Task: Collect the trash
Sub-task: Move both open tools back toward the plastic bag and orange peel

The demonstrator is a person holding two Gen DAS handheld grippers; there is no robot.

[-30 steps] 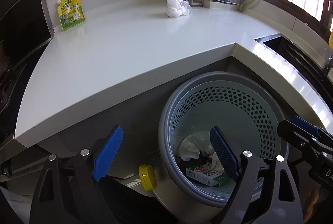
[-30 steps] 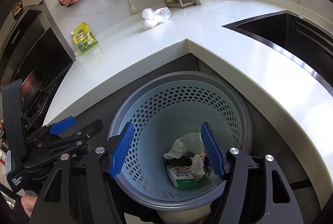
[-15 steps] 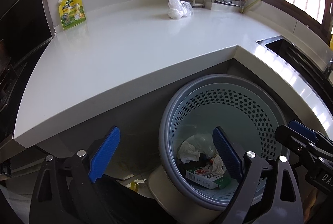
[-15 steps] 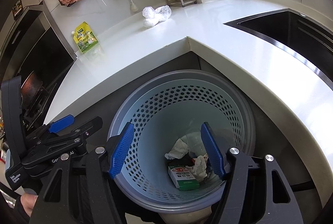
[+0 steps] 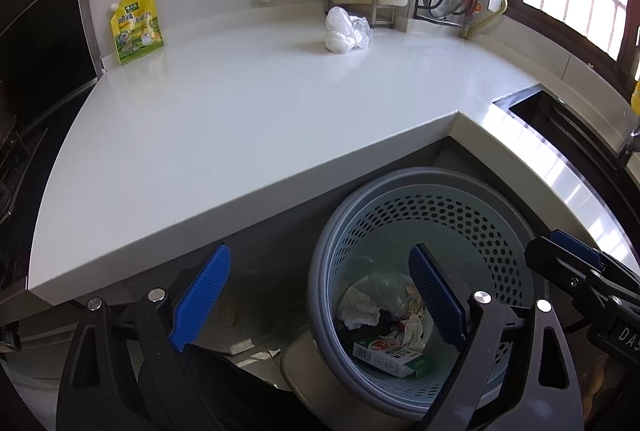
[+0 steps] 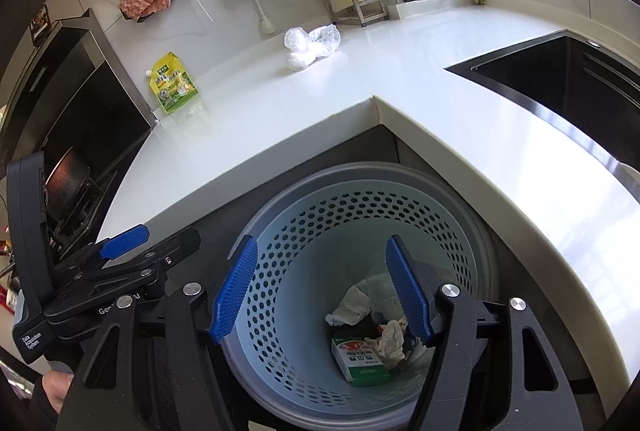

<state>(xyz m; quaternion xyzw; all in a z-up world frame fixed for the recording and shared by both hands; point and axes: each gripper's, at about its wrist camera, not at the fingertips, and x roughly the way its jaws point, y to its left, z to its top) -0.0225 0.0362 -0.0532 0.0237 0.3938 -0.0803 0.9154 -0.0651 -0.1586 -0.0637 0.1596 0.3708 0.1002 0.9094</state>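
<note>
Through the left wrist camera we see our left gripper (image 5: 318, 301) with its blue-padded jaws spread wide and holding nothing, hanging over the near left rim of the round grey-rimmed, pale blue perforated plastic bin (image 5: 472, 227), which stands on the floor in the corner under the white L-shaped bench (image 5: 240, 127). In the bin's bottom lie crumpled white tissues (image 5: 358, 311) and a white-and-green cardboard carton (image 5: 390, 355); its print is too small to read. On the far side of the bench sits a crumpled clear plastic bag holding white lumps (image 5: 344, 31), and at far left a yellow-green stand-up spout pouch (image 5: 136, 27) leans against the wall, bearing Chinese characters we cannot make out. The right gripper's black body at the right edge shows the letters "DA".

Through the right wrist camera, our right gripper (image 6: 322, 295) hangs directly above the bin's opening (image 6: 360, 199), jaws apart and empty. The left gripper's body at the left edge carries a label reading "Data Acquisition System" and a word starting "Gen". The plastic bag (image 6: 310, 45) and the pouch (image 6: 174, 83) sit well apart on the far bench.

We judge the task well advanced: several pieces are binned, while the plastic bag looks like the remaining trash; whether the pouch counts we cannot tell.
</note>
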